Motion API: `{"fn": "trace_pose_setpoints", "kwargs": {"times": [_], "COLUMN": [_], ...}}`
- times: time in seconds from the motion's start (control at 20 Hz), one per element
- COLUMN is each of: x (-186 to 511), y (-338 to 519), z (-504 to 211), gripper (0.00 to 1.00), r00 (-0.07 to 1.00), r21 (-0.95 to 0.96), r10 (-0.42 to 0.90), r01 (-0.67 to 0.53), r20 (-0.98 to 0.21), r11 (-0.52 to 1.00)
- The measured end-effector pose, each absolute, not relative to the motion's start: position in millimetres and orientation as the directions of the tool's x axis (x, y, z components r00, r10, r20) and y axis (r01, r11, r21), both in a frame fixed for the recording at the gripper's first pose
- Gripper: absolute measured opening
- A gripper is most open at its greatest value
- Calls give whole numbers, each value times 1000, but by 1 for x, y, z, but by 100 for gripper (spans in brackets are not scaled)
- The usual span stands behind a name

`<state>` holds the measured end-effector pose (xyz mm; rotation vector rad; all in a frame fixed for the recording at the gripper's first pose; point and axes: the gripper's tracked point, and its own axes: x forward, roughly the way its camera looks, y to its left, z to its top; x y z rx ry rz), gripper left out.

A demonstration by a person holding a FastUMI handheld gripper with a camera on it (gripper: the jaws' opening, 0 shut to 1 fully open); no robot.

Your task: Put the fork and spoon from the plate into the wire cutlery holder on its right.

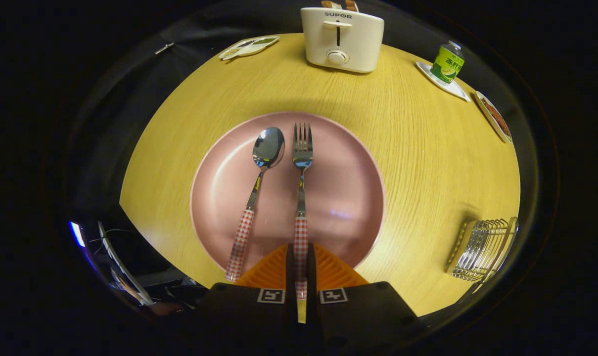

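Hand-held gripper (300,269) clamping fork (301,183) handle, tines pointing away

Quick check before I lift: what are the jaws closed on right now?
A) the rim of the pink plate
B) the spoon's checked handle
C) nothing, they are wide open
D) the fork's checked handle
D: the gripper has its jaws pressed on both sides of the checked handle of the fork, while the spoon lies untouched beside it on the pink plate.

Fork (301,188) handle end hidden between hand-held gripper (301,269) fingers; far-right dish (495,118) contents too small to tell.
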<state>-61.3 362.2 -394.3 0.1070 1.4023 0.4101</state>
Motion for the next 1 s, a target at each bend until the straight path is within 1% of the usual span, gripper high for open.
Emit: {"fn": "trace_pose_setpoints", "kwargs": {"times": [0.15,0.3,0.55,0.75,0.9,1.0], "x": [-60,-51,-47,-59,-68,-75], "y": [351,327,259,194,150,122], "z": [-365,-323,-263,-241,-224,-226], "gripper": [11,11,11,10,11,11], "r00": [152,248,327,309,310,284], "r21": [355,365,341,307,303,280], "r10": [389,418,420,388,368,340], "r01": [-213,-233,-273,-279,-239,-231], "r20": [-908,-874,-846,-868,-877,-897], "r11": [910,902,899,910,923,932]}}
